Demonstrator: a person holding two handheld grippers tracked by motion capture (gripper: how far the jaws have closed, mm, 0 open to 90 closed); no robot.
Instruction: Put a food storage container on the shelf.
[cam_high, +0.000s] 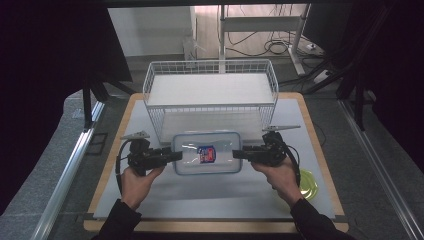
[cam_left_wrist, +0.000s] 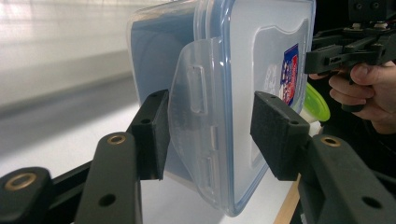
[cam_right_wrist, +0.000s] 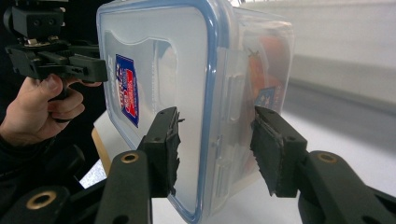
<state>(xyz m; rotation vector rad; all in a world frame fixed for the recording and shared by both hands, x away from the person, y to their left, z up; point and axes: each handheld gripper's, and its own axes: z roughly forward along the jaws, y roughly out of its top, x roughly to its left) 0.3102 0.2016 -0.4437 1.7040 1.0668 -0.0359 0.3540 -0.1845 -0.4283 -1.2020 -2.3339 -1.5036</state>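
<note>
- Nearest the lens in the left gripper view, the left gripper (cam_left_wrist: 208, 135) has its black jaws spread, one on each side of the side latch flap of the clear food container (cam_left_wrist: 224, 70); neither pad looks pressed onto the plastic yet.
- The right gripper (cam_right_wrist: 217, 149) mirrors this at the opposite end: jaws apart, straddling that end's latch and the blue lid rim, with a gap still showing on both sides.
- The container (cam_high: 207, 152) lies flat on the white mat (cam_high: 200, 195), between the two sets of fingers, lid up with its sticker facing the ceiling.
- Judged step: getting a two-ended hold on the box, probably to lift it. To do it well, close both sides together and evenly, pads on the solid rim rather than on the flexing latch flap, and keep the box level on the way up.
- Beyond the fingertips, the wire shelf rack (cam_high: 210, 95) stands just behind the container, its front wires close to the box's far edge; a lift should go straight up before any forward travel.
- Toward the person, behind the fingers, the mat is bare and offers the most room.
- A yellow-green lid (cam_high: 307, 184) lies just outside the right hand (cam_high: 277, 175), near the mat's right border; keep that wrist from sweeping out.
</note>
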